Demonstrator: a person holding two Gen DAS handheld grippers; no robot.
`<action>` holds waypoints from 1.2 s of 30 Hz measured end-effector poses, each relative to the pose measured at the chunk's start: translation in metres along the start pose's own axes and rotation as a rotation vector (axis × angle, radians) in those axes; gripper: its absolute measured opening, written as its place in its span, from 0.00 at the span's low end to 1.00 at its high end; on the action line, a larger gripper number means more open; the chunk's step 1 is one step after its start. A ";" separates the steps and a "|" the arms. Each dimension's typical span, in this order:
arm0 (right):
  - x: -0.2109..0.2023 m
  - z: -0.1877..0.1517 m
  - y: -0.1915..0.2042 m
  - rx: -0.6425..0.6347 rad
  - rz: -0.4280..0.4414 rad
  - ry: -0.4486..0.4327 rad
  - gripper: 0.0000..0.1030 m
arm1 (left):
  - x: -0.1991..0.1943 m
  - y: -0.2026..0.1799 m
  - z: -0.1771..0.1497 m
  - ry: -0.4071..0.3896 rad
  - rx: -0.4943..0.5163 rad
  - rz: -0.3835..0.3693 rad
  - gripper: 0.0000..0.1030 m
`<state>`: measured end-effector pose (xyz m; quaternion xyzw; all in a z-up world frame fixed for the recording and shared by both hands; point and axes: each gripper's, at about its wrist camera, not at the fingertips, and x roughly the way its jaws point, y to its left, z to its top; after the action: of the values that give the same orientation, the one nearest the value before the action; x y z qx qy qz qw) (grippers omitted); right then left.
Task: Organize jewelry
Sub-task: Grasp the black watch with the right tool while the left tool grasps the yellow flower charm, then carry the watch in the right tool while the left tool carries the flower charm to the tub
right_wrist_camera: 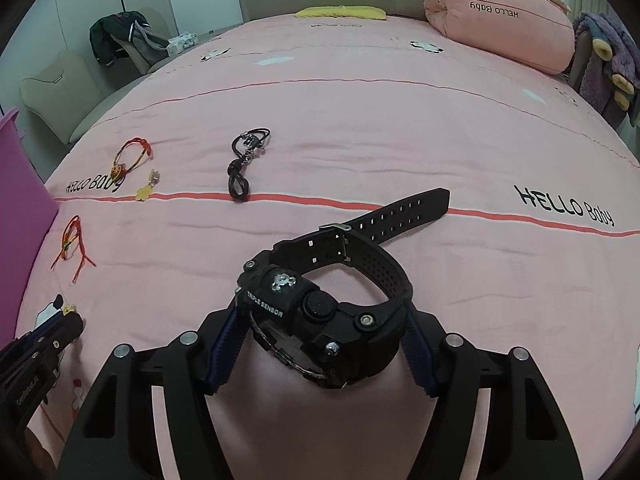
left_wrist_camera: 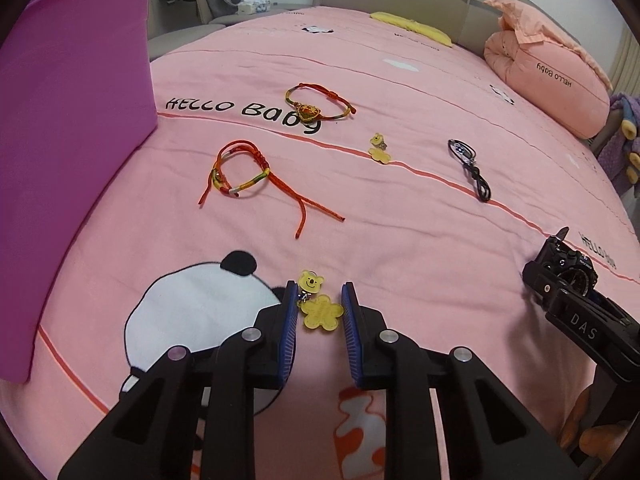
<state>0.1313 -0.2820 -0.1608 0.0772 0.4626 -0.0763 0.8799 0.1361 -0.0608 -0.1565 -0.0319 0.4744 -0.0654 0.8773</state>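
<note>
Left wrist view showed the left gripper (left_wrist_camera: pixel 320 300) with its blue pads set on either side of a yellow bear-and-flower charm (left_wrist_camera: pixel 318 304); the pads appeared to pinch the flower part by its edges, though whether the right pad truly touched was hard to tell. The charm lay low over the pink bedsheet (left_wrist_camera: pixel 400 240), just beside the printed panda.

In the right wrist view, the right gripper (right_wrist_camera: pixel 320 336) was clamped on a black sports watch (right_wrist_camera: pixel 320 320), jaws held wide by the watch case, with the strap trailing out over the sheet.

Still on the sheet lay a red cord bracelet (left_wrist_camera: pixel 240 178), a second bracelet with a heart pendant (left_wrist_camera: pixel 320 106), another yellow charm (left_wrist_camera: pixel 379 148) and a black cord keyring (left_wrist_camera: pixel 468 168). A purple bin (left_wrist_camera: pixel 72 140), probably the destination, stood at the left edge.

The risks, as I judged them: the charm was thin and slick, gripped only at its rim, so it could twist or pop out during a lift, especially as the bear part hung loose on its link. The watch was heavy and held off-centre; its dangling strap could drag or snag on the sheet and lever the case out of the pads.
</note>
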 end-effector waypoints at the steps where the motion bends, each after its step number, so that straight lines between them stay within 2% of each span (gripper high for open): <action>1: -0.004 -0.002 0.001 -0.001 0.003 -0.001 0.65 | -0.003 0.002 -0.001 0.003 0.000 -0.005 0.21; 11: -0.059 -0.027 0.017 0.012 0.046 -0.017 0.65 | -0.058 0.012 -0.007 -0.026 0.037 -0.043 0.21; 18: -0.110 -0.034 0.038 0.005 0.083 -0.062 0.65 | -0.106 0.028 -0.008 -0.075 0.042 -0.064 0.21; 27: -0.170 -0.035 0.084 -0.042 0.144 -0.138 0.65 | -0.164 0.065 -0.012 -0.144 0.024 -0.067 0.21; 36: -0.216 -0.023 0.146 -0.108 0.234 -0.205 0.65 | -0.224 0.109 0.015 -0.249 0.039 -0.063 0.21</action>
<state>0.0219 -0.1215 0.0143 0.0751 0.3617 0.0441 0.9282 0.0365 0.0795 0.0242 -0.0377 0.3592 -0.0974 0.9274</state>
